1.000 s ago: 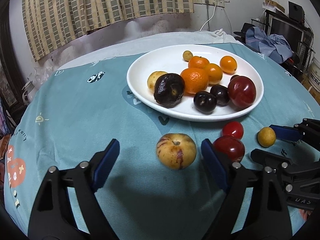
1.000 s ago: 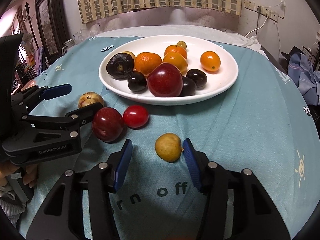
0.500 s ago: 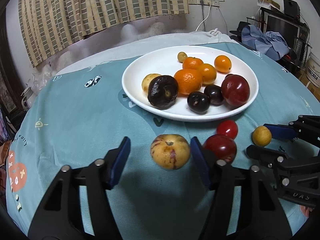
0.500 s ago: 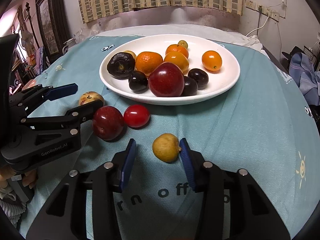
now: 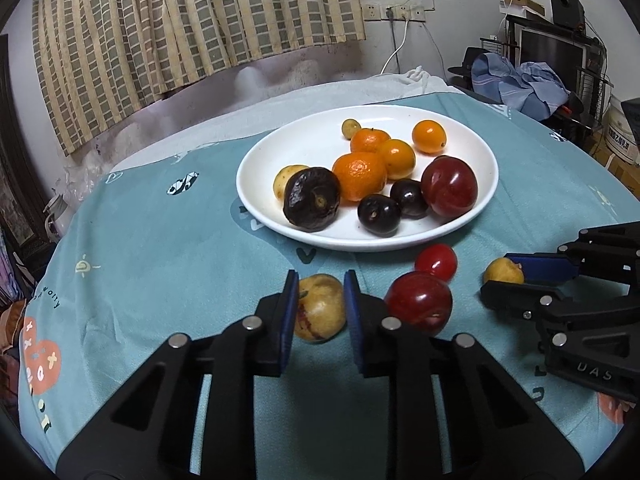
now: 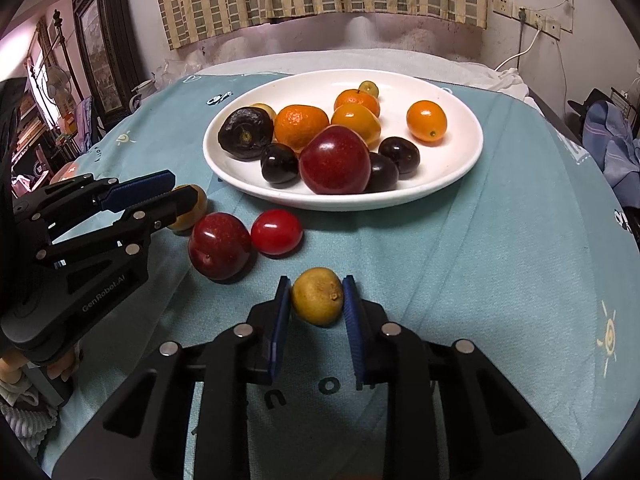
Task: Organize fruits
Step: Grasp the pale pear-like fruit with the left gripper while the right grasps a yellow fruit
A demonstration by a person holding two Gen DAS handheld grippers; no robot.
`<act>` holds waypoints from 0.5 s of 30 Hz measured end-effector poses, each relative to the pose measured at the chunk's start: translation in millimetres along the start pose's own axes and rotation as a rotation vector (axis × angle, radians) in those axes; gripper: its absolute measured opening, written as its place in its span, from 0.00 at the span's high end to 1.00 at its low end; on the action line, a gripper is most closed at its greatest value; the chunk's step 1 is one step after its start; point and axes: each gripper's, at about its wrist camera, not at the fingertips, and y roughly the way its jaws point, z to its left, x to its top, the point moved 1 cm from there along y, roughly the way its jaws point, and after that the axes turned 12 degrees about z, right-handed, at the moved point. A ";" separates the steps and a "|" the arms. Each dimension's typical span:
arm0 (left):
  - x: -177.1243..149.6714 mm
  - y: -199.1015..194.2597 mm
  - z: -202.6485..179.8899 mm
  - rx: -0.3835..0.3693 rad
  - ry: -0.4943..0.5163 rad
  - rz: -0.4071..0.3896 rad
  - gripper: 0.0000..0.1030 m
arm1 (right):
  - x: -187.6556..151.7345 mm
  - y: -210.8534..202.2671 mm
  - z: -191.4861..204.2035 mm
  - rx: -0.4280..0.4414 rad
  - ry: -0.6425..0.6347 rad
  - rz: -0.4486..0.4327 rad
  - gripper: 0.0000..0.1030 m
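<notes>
Blue-padded left tongs [image 5: 320, 292] have just closed on the yellow red-streaked fruit [image 5: 320, 307]. Right tongs [image 6: 316, 300], also closing, pinch the small yellow fruit [image 6: 317, 296]. Both fruits sit on the desk near the white plate [image 5: 320, 140], likely their destination.

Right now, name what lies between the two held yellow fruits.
In both wrist views: a large red plum and a smaller red cherry tomato, touching, on the tablecloth.

A checked beige curtain [image 5: 192, 28] is hung across the back wall. Wall sockets [image 5: 390, 12] with a white cable are seen at the upper right. A dark framed cabinet [image 6: 104, 40] is placed by the table's left edge, and blue clothes [image 5: 516, 84] are heaped beyond its right edge.
</notes>
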 end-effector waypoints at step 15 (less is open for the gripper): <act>-3.6 -8.2 13.8 -0.084 -0.049 -0.016 0.95 | -0.9 -13.0 -4.9 0.029 0.018 -0.038 0.74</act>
